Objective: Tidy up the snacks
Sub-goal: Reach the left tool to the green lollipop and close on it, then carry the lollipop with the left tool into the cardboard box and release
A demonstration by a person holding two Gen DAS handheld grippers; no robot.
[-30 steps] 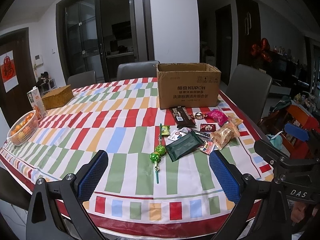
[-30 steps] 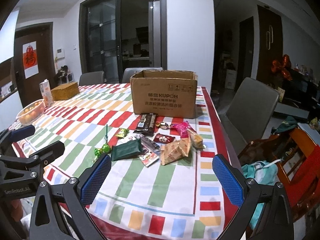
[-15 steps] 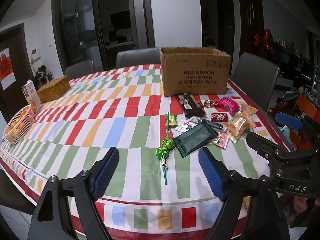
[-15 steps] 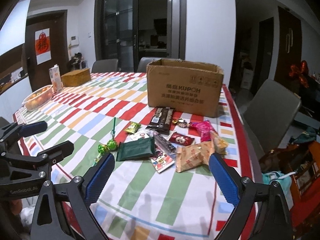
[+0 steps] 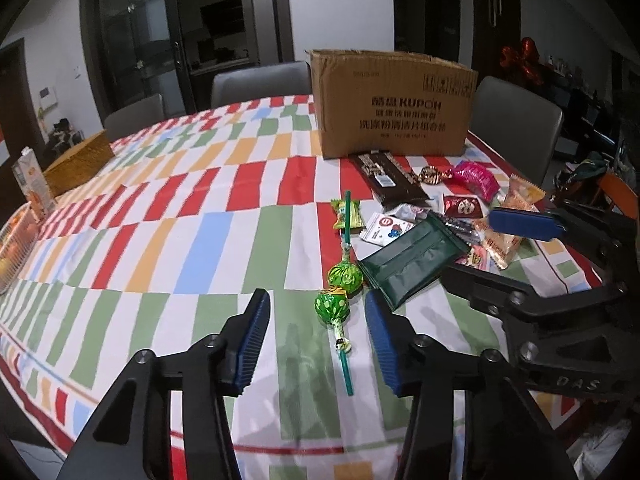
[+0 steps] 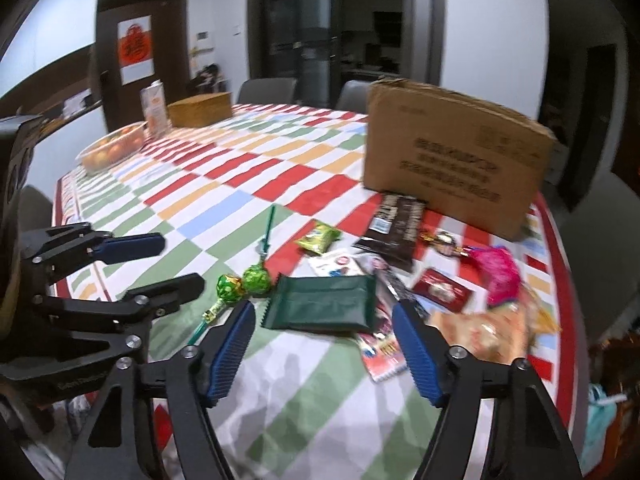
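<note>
At the bottom of its own view the left gripper [image 5: 318, 334] stands open, its blue pads flanking a green lollipop [image 5: 332, 305] lying on the striped worktop [image 5: 200, 240] without touching it. The right gripper [image 6: 322, 350] is open too, low in its frame just below a dark green packet [image 6: 322, 297]. More snacks lie scattered before a cardboard box [image 5: 394, 104] in the upper right.

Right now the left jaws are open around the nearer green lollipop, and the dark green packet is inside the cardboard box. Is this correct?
Not quite. The dark green packet lies on the tablecloth, in front of the cardboard box, as the left wrist view shows. The left gripper is indeed open around the nearer green lollipop.
</note>
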